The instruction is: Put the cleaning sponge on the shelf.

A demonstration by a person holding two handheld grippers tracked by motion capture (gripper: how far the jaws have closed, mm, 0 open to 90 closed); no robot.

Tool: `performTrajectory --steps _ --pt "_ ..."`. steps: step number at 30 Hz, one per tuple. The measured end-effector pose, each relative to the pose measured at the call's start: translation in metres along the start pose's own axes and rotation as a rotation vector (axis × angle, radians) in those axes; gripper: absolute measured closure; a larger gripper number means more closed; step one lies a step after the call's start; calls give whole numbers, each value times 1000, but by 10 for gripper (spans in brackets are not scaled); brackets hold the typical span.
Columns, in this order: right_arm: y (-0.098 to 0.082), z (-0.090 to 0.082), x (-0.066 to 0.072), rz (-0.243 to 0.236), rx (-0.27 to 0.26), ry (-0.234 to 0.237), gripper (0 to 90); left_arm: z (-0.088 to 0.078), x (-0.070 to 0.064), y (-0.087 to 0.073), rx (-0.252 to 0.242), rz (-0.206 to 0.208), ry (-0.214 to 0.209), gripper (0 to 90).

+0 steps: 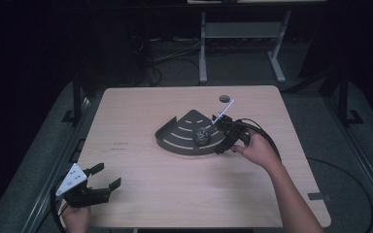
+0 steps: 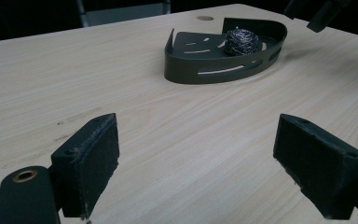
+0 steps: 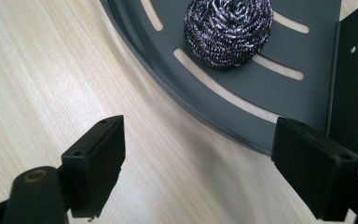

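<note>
Steel-wool scourer point(image 3: 228, 30) sits in the slotted tray point(image 3: 307, 100); right hand-held gripper point(image 3: 214, 172) gapes beside the rim, seemingly approaching; left hand-held gripper point(image 1: 99, 183) idles agape by the desk's point(image 1: 175, 194) near-left corner.

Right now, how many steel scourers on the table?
1. The steel scourer sits inside the dark slotted tray, just ahead of the open right gripper.

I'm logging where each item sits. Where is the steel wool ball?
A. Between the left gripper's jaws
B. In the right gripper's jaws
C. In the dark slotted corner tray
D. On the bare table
C: the steel wool ball rests on the slotted floor of the corner tray, ungripped.
</note>
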State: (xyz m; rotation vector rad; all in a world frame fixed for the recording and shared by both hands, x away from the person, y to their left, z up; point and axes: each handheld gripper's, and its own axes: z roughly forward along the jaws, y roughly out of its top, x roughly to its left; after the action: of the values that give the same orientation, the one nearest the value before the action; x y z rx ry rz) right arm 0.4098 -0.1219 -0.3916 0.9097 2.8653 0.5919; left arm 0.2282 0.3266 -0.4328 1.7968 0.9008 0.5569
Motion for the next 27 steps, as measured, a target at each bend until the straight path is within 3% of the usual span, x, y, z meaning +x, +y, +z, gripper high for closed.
performTrajectory --steps 27 --pt "-41 5 12 9 -5 0 173 2 -1 0 5 4 -3 137"
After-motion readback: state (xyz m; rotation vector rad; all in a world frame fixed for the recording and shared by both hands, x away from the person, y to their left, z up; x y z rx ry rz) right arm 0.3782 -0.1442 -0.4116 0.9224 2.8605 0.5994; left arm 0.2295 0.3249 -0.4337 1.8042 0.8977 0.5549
